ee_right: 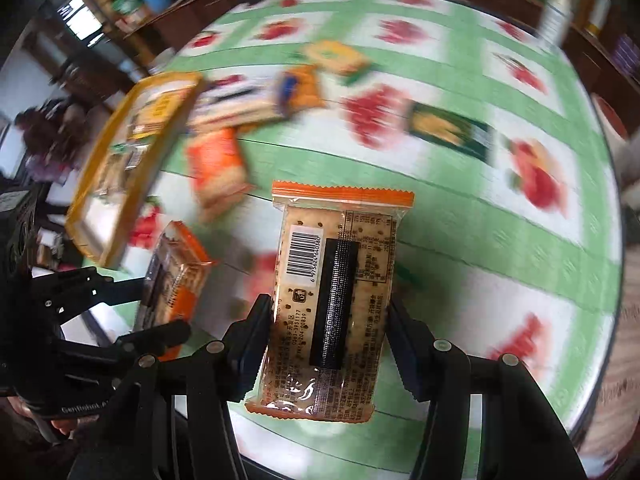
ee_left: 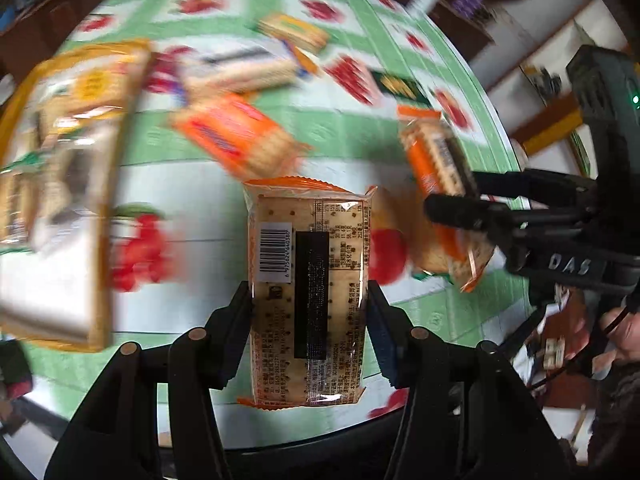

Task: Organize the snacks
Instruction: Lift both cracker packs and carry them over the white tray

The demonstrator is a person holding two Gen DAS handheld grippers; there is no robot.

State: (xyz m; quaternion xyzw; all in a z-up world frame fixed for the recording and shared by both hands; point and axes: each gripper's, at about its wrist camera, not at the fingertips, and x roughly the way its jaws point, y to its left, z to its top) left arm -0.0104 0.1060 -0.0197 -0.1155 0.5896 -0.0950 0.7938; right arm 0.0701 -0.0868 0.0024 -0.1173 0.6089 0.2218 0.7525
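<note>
Each gripper carries an orange-edged cracker pack above the table, barcode side up. In the left wrist view my left gripper [ee_left: 310, 296] is shut on one cracker pack [ee_left: 280, 280], its pads pressing the pack's long sides. To its right my right gripper [ee_left: 450, 196] grips the second pack [ee_left: 434, 160]. In the right wrist view my right gripper [ee_right: 328, 308] is shut on that second pack [ee_right: 360, 280], while the left gripper [ee_right: 160, 304] shows at the left edge with its pack [ee_right: 180, 272]. Both views are motion-blurred.
A yellow-rimmed box [ee_left: 24, 92] [ee_right: 104, 184] holding snacks lies at the left. Loose on the green-and-white fruit tablecloth [ee_left: 340, 128] are an orange pack [ee_left: 240, 136] [ee_right: 218, 168], a dark green pack [ee_right: 452, 130] and a yellow pack [ee_right: 336, 56]. Shelves stand beyond the table.
</note>
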